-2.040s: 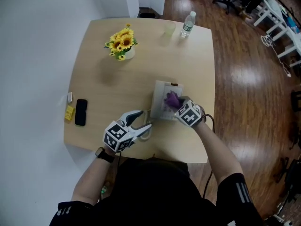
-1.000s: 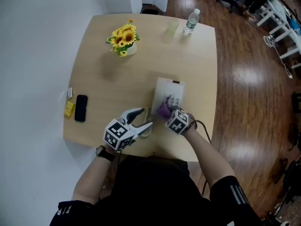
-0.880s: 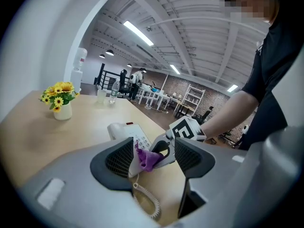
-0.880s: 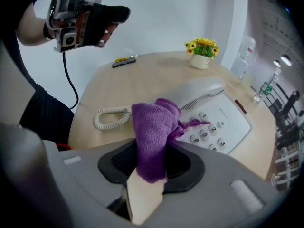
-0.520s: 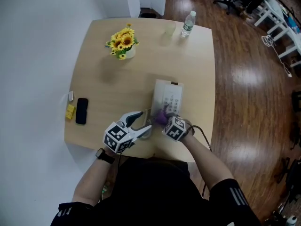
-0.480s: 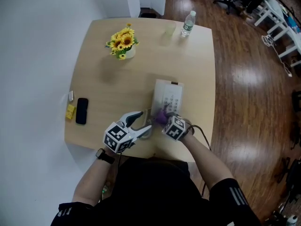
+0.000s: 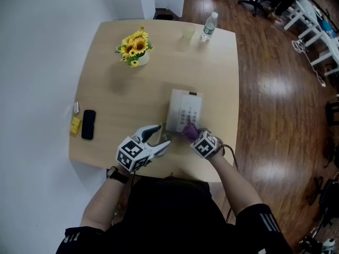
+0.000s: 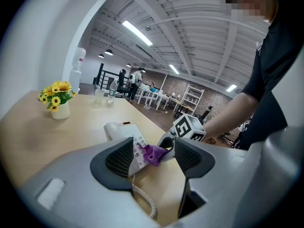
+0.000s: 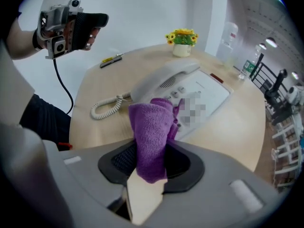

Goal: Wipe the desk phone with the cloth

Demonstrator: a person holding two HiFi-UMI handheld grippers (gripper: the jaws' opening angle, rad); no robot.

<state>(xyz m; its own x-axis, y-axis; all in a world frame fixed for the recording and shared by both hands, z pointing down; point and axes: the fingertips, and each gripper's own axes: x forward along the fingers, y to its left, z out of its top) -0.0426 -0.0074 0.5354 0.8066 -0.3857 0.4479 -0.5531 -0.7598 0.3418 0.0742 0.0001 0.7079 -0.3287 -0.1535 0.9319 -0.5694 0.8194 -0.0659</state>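
The white desk phone (image 7: 183, 111) lies on the wooden table (image 7: 111, 99), handset along its left side. My right gripper (image 7: 194, 134) is shut on a purple cloth (image 7: 189, 130) that rests against the phone's near end. In the right gripper view the cloth (image 9: 152, 132) stands between the jaws of my right gripper (image 9: 149, 164), in front of the handset (image 9: 161, 82) and keypad. My left gripper (image 7: 160, 135) hovers open just left of the phone, holding nothing; the left gripper view shows the phone (image 8: 124, 136) and the cloth (image 8: 153, 153) ahead of it.
A coiled cord (image 9: 107, 106) runs from the phone's near left. A sunflower vase (image 7: 132, 49), a cup (image 7: 188, 33) and a water bottle (image 7: 208, 26) stand at the far side. A black mobile (image 7: 88, 124) and a yellow item (image 7: 76, 125) lie at the left edge.
My right gripper has drawn the cloth from the middle of the phone down to its near end, then slightly right. The left gripper has stayed put, open.
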